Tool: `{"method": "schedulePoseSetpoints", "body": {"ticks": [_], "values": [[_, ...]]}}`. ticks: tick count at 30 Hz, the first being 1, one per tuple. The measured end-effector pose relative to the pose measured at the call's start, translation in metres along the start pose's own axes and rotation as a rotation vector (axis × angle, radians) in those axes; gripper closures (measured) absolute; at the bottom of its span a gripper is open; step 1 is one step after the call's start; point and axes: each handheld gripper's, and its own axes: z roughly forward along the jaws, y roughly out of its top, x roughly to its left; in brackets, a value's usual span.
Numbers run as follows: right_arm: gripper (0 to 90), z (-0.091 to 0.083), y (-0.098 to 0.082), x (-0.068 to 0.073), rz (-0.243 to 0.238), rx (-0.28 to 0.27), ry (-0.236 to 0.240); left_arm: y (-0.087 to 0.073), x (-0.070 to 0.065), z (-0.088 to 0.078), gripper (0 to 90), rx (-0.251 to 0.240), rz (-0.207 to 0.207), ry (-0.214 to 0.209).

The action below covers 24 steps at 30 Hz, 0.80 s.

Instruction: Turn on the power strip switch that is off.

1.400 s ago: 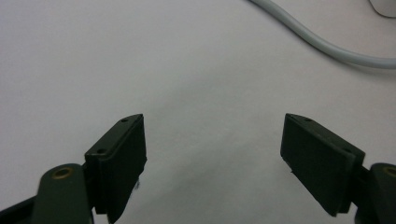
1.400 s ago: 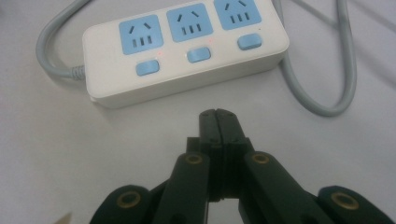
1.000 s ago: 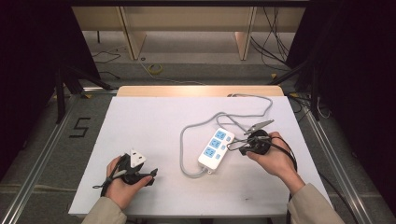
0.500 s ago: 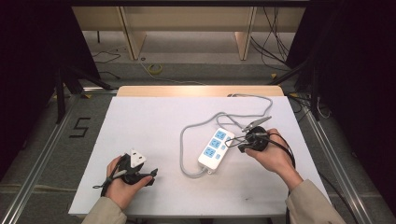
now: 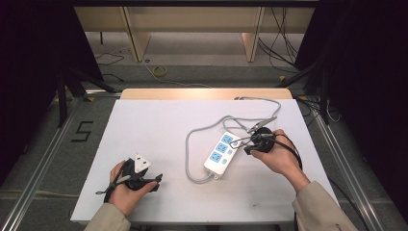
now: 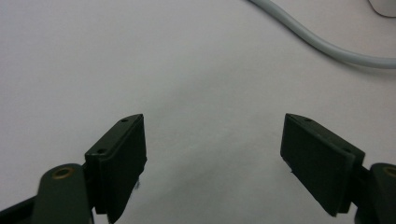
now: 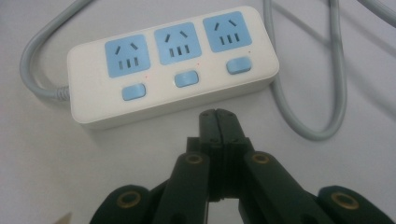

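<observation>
The white table (image 5: pixel 159 130) carries a white power strip (image 5: pixel 221 153) right of its middle, lying at a slant with its three blue sockets and three blue switches facing up. The strip's grey cord (image 5: pixel 202 132) leaves its near end, loops round the left side of the strip and runs on past its far end toward the table's back edge.

Just right of the strip, the right gripper (image 5: pixel 246 144) is clenched on nothing — in the right gripper view its jaws meet pad to pad, their tips just short of the strip's long side (image 7: pixel 173 60), near the middle switch, and I cannot tell whether they touch it.

Well left of the strip, near the table's front edge, the left gripper (image 5: pixel 156 179) rests low over the bare surface, released — its pads (image 6: pixel 123 154) stand wide apart with only tabletop between them and a bend of the cord (image 6: pixel 322 44) beyond.
</observation>
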Motion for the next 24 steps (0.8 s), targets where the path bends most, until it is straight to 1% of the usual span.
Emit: {"method": "schedulePoseSetpoints", "body": {"ticks": [24], "values": [[90.0, 0.006, 0.015, -0.003, -0.007, 0.023, -0.010, 0.000, 0.000, 0.000, 22.3, 0.000, 0.000, 0.000]]}}
